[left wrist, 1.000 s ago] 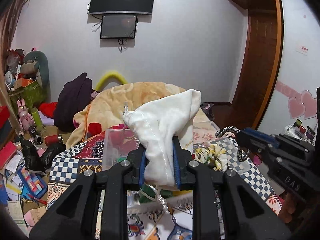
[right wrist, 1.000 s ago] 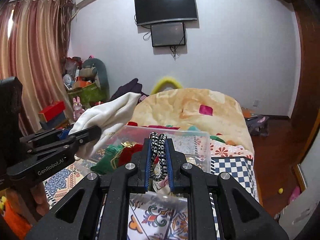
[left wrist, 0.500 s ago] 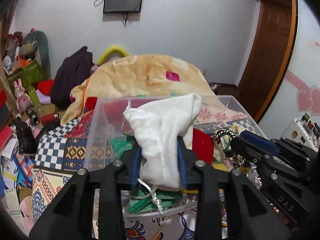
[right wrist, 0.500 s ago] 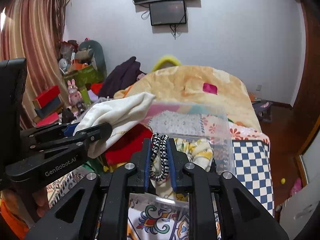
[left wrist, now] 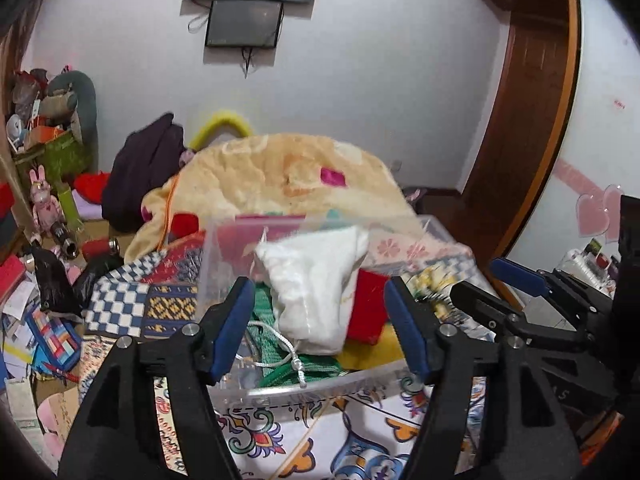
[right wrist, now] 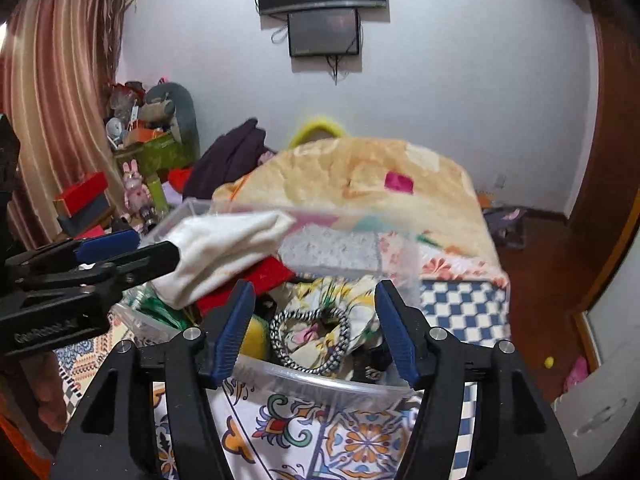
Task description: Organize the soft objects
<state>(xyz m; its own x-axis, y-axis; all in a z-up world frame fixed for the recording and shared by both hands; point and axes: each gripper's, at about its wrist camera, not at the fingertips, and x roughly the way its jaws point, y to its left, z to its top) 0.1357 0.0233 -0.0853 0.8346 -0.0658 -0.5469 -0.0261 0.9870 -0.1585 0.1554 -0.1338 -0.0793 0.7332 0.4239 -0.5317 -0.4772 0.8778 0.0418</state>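
A clear plastic bin (left wrist: 320, 380) sits on the patterned cloth and holds soft items. My left gripper (left wrist: 320, 316) is open over the bin; the white drawstring pouch (left wrist: 316, 288) lies free between its jaws on green and red cloth. My right gripper (right wrist: 312, 320) is open over the bin (right wrist: 320, 380); the black-and-white braided hair tie (right wrist: 310, 342) lies on a floral scrunchie (right wrist: 344, 304) inside. The pouch also shows in the right wrist view (right wrist: 224, 252), beside the left gripper. The right gripper shows at the right edge of the left wrist view (left wrist: 504, 296).
A peach blanket (left wrist: 288, 176) is heaped behind the bin. A dark garment (left wrist: 144, 172) and a yellow hoop (left wrist: 220, 128) lie further back. Cluttered toys and boxes (left wrist: 44, 216) fill the left floor. A wooden door (left wrist: 528, 128) stands right.
Both grippers have moved down over the bin and opened. The left let go of the white pouch and the right let go of the braided hair tie, and both now lie in the bin.
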